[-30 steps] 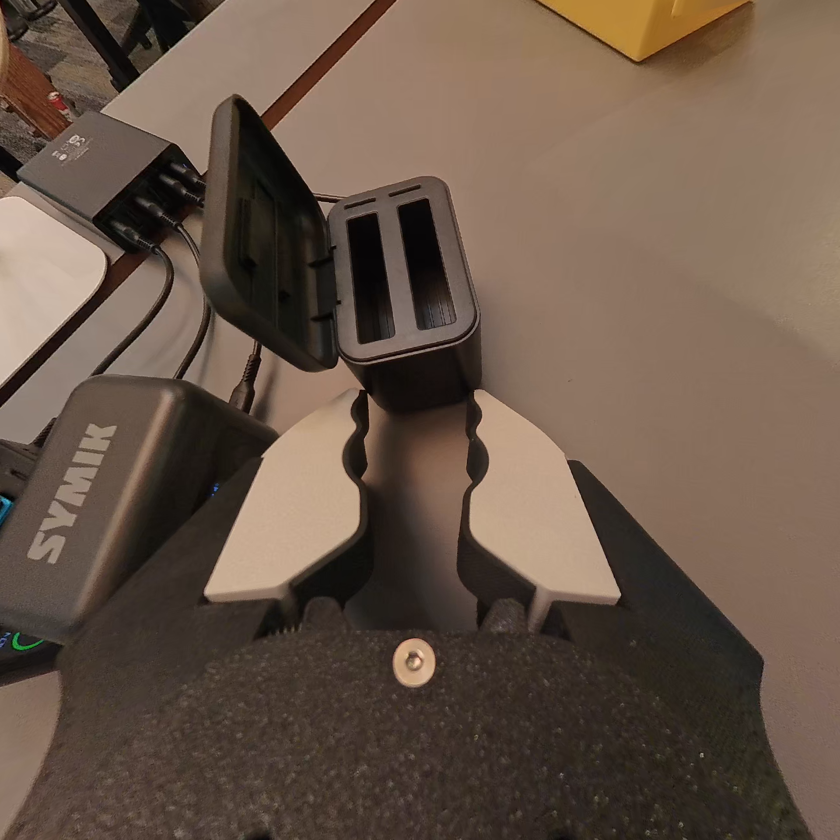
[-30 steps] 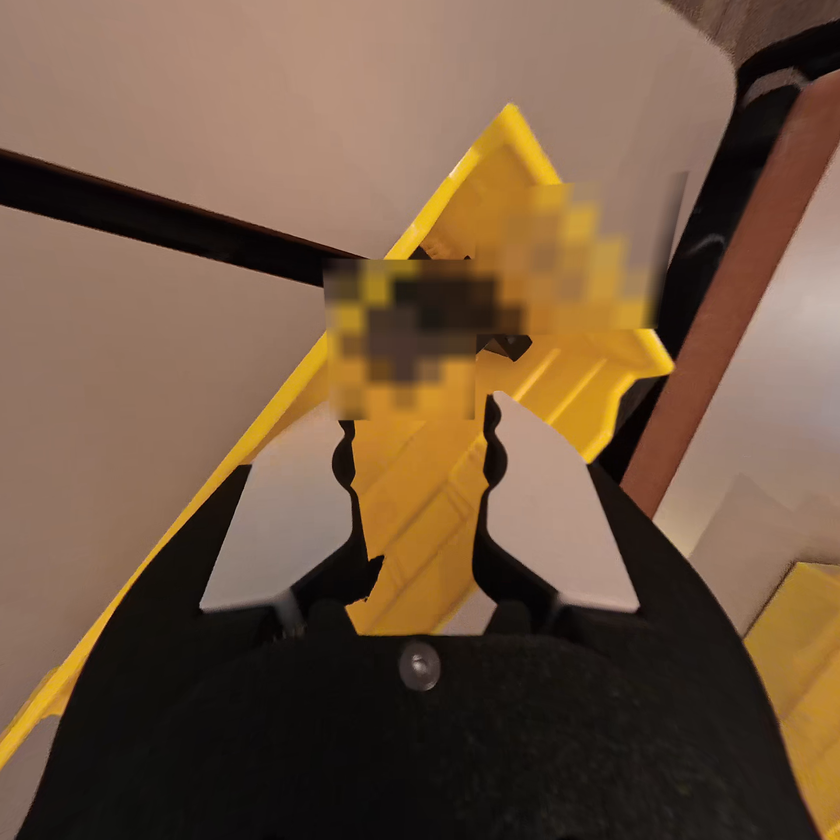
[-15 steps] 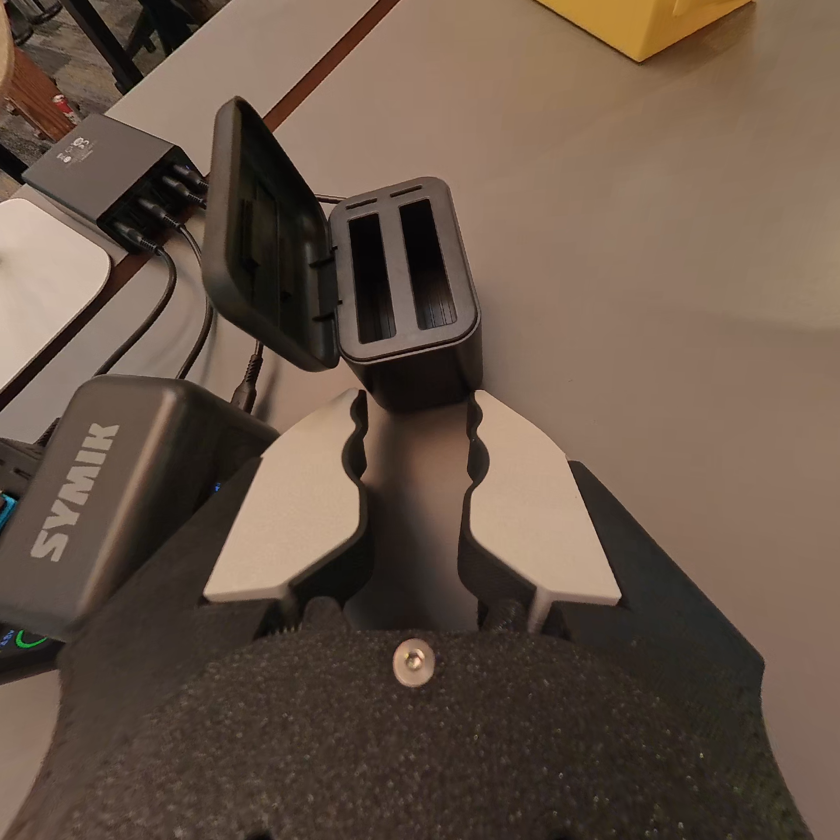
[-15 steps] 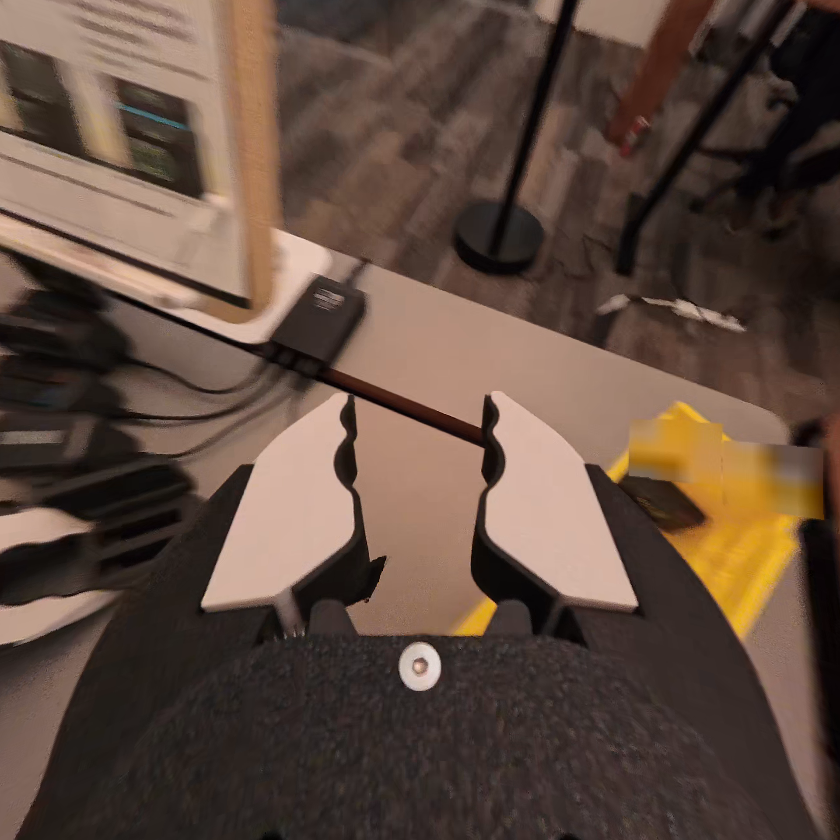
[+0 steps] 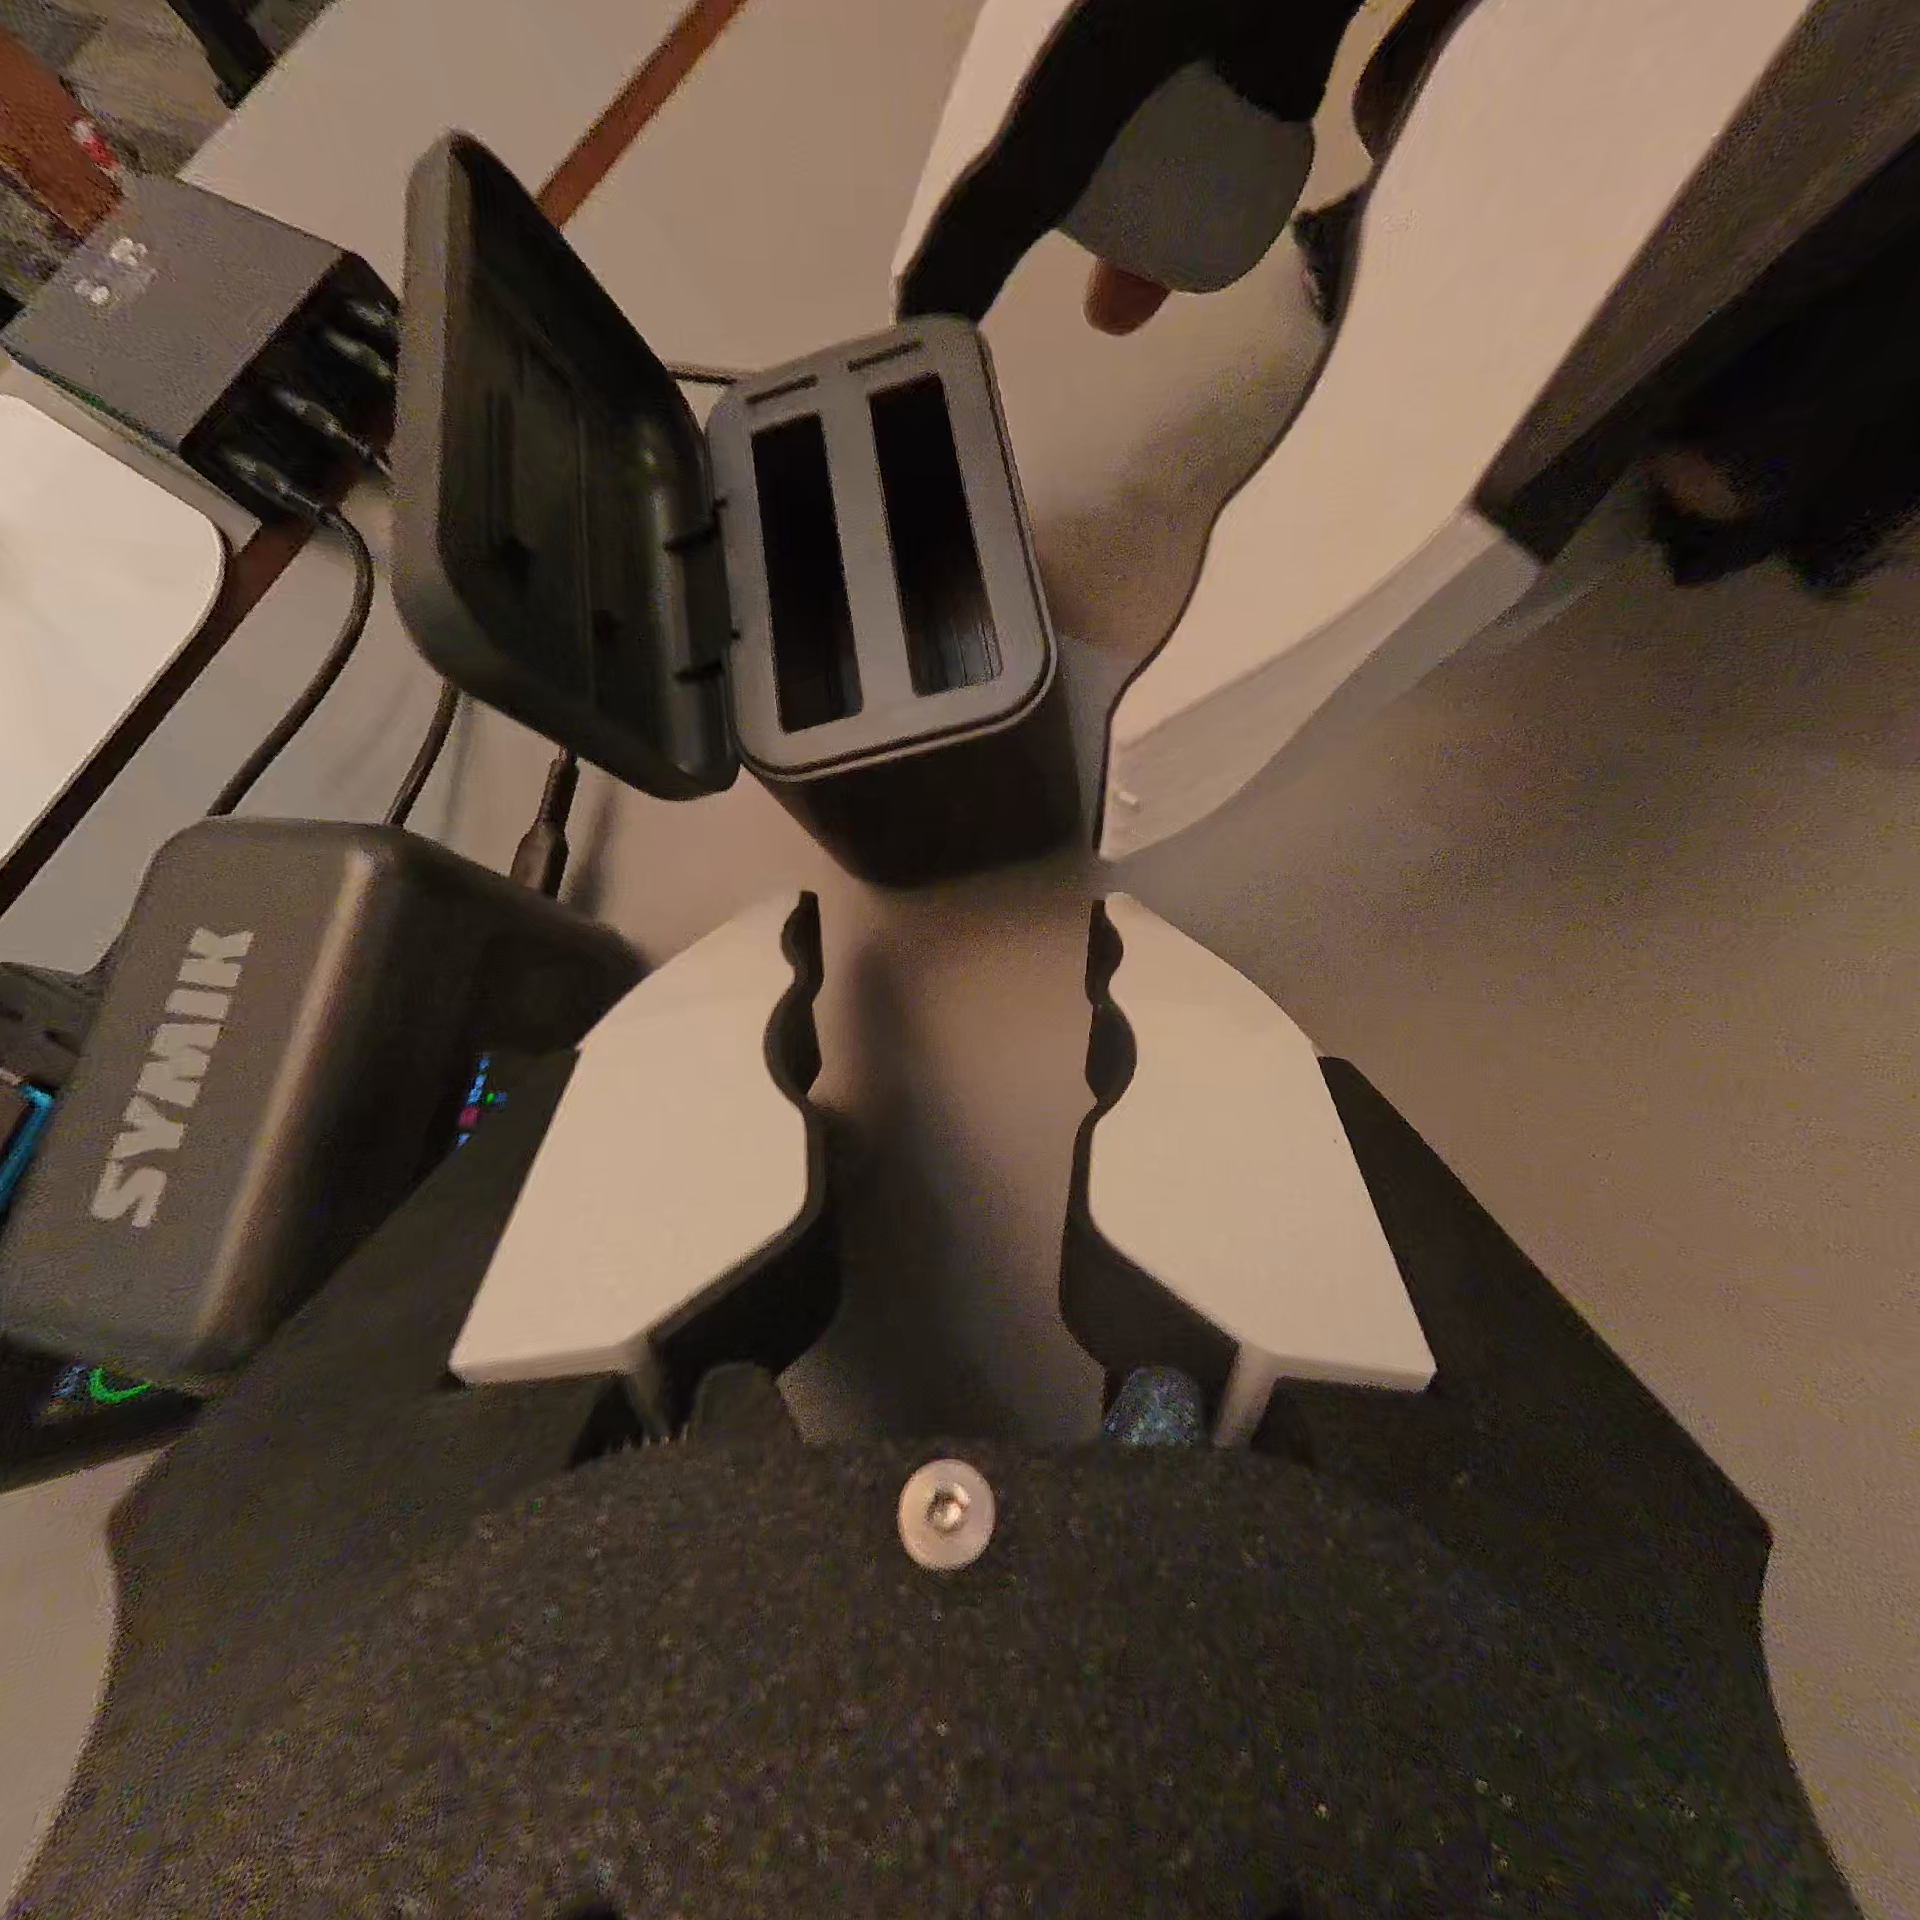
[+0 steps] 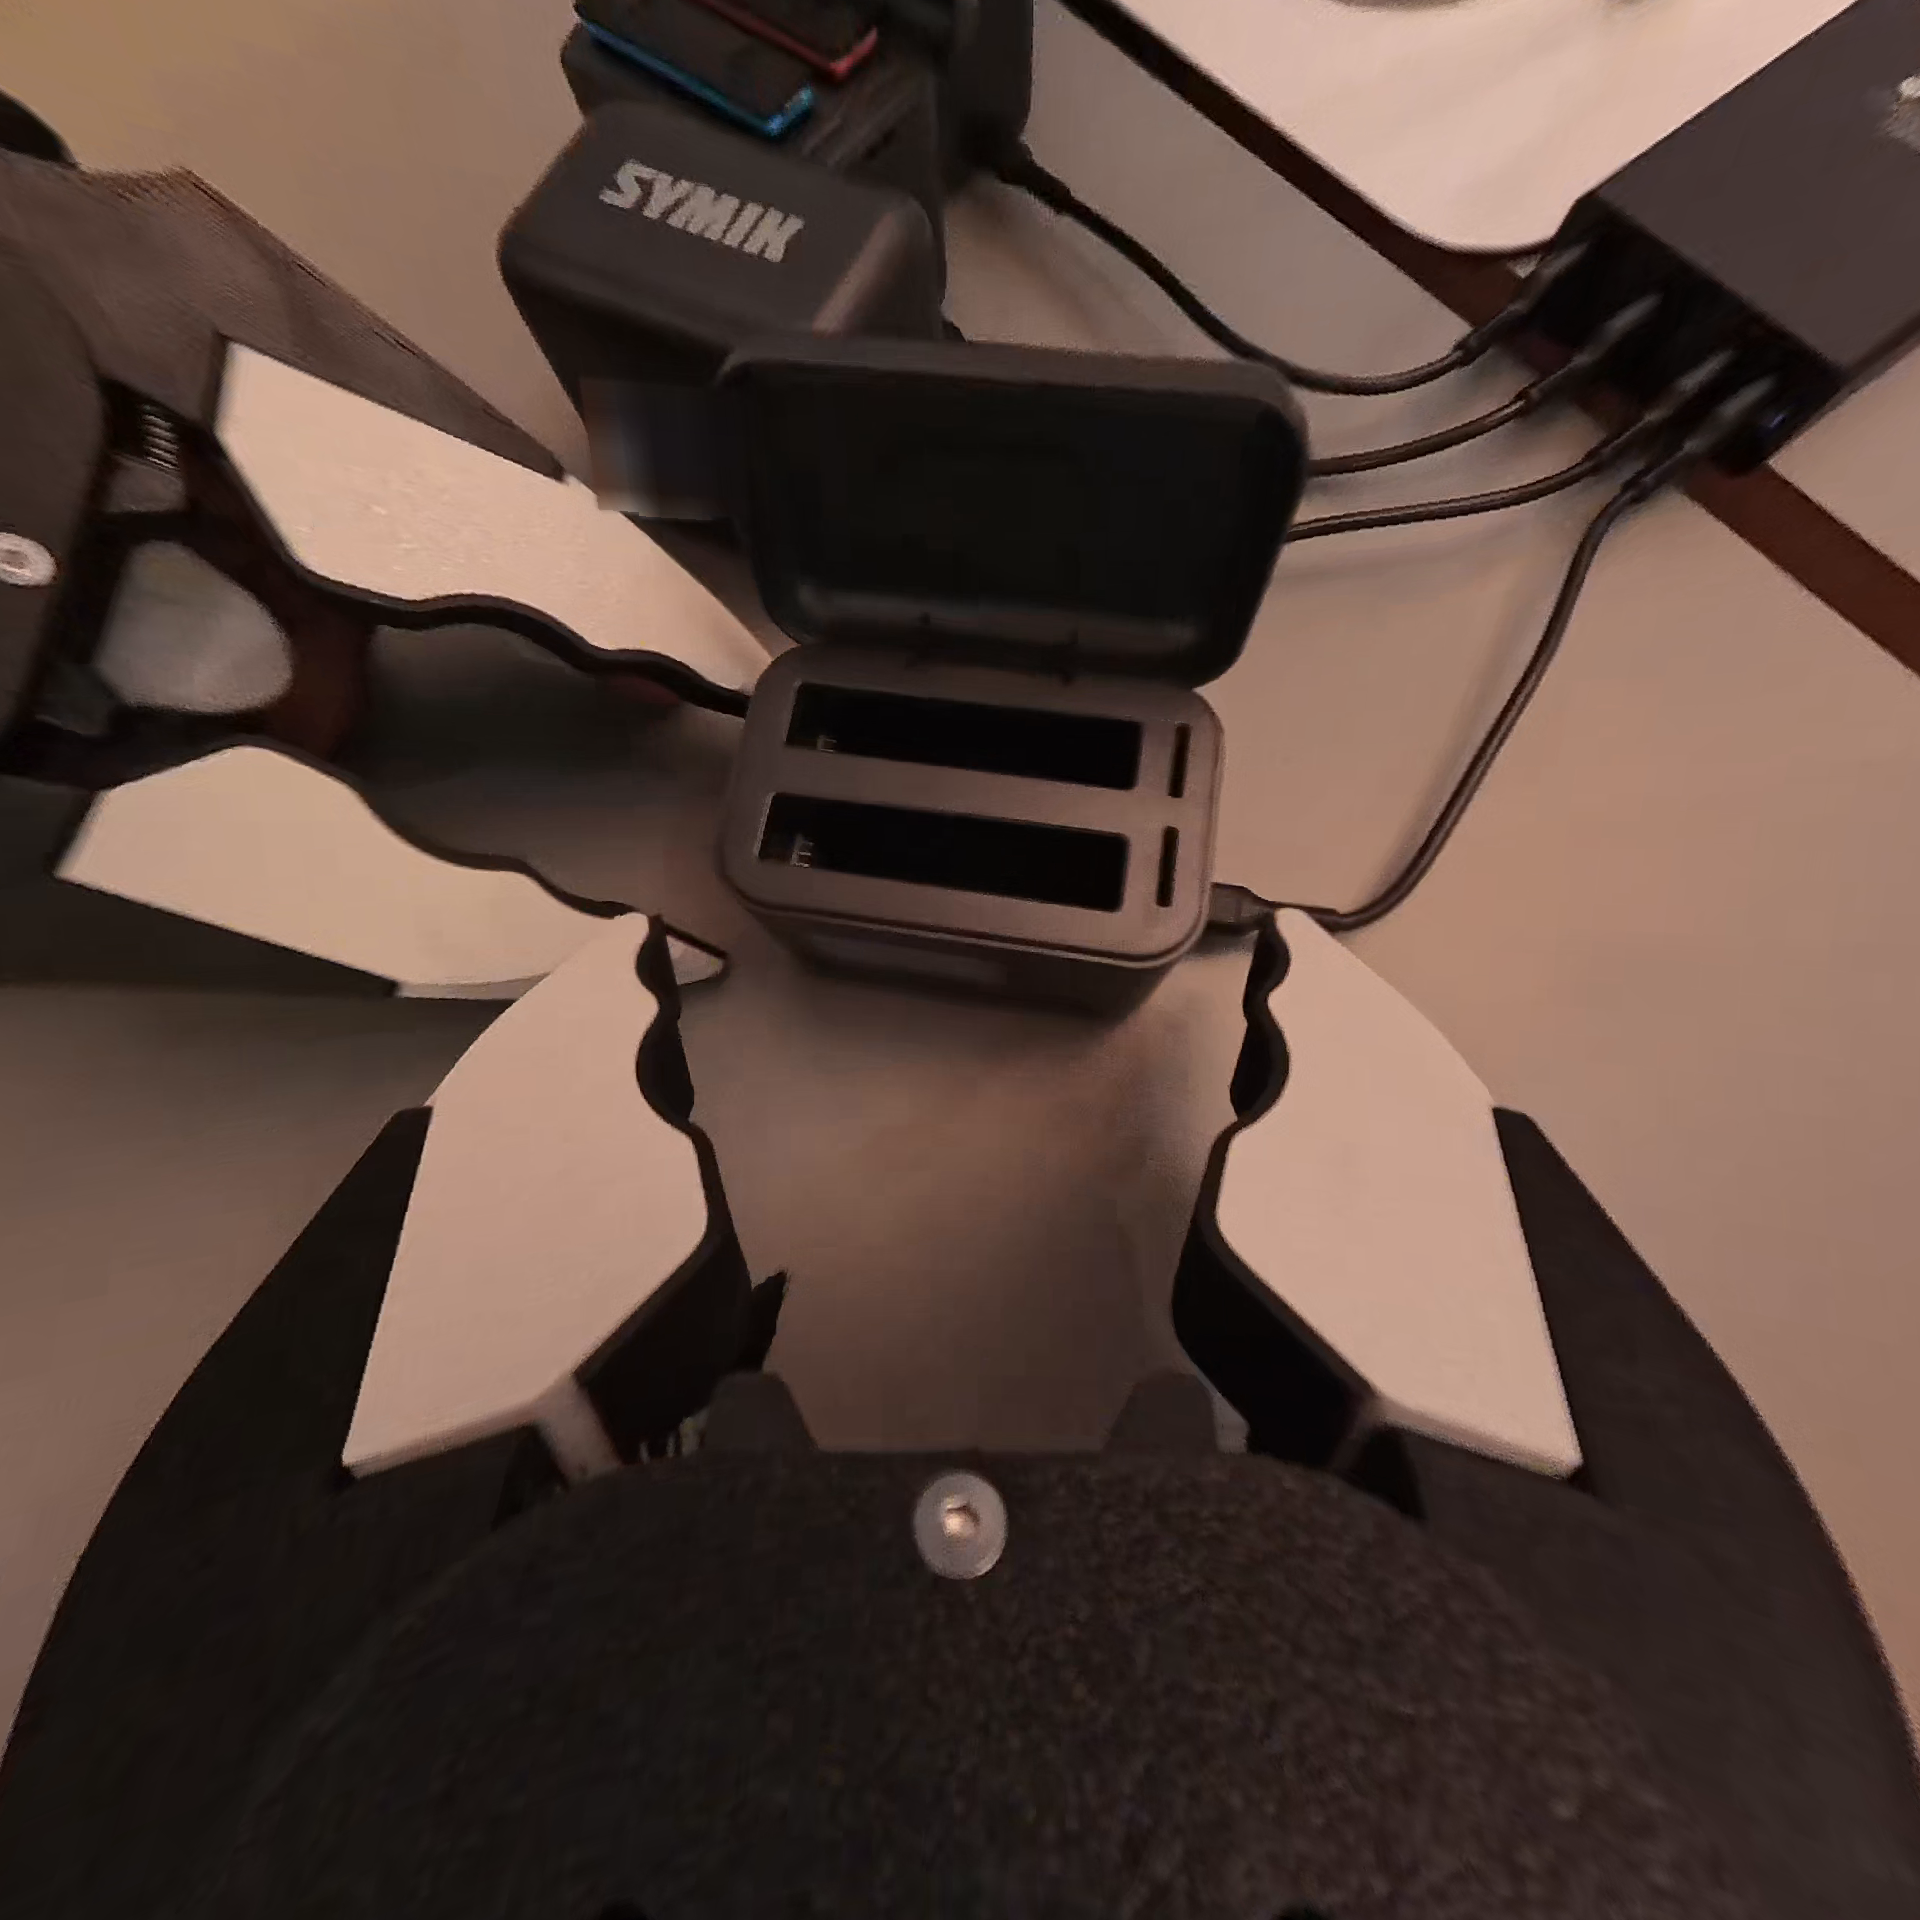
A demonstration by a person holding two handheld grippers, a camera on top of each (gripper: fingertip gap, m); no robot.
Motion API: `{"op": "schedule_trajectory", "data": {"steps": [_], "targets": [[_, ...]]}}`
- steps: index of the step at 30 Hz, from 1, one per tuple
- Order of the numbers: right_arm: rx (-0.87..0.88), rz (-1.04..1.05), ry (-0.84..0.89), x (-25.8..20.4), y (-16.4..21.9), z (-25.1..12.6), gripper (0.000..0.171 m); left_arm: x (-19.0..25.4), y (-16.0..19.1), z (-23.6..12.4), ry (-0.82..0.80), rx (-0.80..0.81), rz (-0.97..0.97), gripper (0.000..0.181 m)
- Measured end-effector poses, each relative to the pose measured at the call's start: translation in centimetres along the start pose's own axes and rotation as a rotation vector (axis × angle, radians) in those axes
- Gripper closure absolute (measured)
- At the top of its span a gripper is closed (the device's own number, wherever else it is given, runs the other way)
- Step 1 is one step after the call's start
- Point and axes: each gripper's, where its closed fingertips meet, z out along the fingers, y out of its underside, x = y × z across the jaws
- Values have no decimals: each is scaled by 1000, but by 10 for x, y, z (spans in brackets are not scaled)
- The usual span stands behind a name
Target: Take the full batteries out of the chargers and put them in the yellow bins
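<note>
A black two-slot charger [image 5: 894,582] stands with its lid [image 5: 540,520] flipped open. Both slots are empty. My left gripper [image 5: 951,914] is open and empty, its tips just short of the charger's near end. In the right wrist view the same charger [image 6: 977,831] sits just beyond my right gripper [image 6: 956,935], which is wide open and empty, one tip off each end of its near long side. The left gripper [image 6: 665,800] comes in from the left there. In the left wrist view one of the right gripper's fingers [image 5: 1455,436] reaches in from the upper right. No yellow bin is in view.
A closed black charger case with white lettering [image 5: 208,1091] [image 6: 707,260] lies beside the open one. A black power hub [image 5: 187,312] [image 6: 1766,291] with several cables [image 6: 1455,436] sits behind. Batteries with blue and red edges [image 6: 727,52] lie farther back.
My right gripper has swung from over the yellow bin to the open charger and has opened wider. It now covers the bin in the left wrist view. The left gripper has barely moved.
</note>
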Motion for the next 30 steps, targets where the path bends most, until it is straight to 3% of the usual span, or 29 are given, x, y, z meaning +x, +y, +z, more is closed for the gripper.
{"op": "schedule_trajectory", "data": {"steps": [4, 9, 13, 21, 25, 30], "targets": [[2, -1, 58, -1, 0, 16, 73, -8, 6, -21, 13, -102, 40, 134], [46, 63, 213, 10, -5, 22, 80, -21, 5, -57, -16, -83, 111, 139], [64, 204, 395, 32, -3, 17, 81, -36, 27, -78, -64, -66, 102, 141], [84, 338, 666, 70, -4, 10, 88, -67, 48, -88, -43, 70, -202, 139], [119, 242, 652, 61, -17, -16, 85, -67, 53, -83, -39, 64, -185, 138], [91, -200, 337, 8, -70, -12, 95, -76, 58, -66, -42, 20, -171, 134]]}}
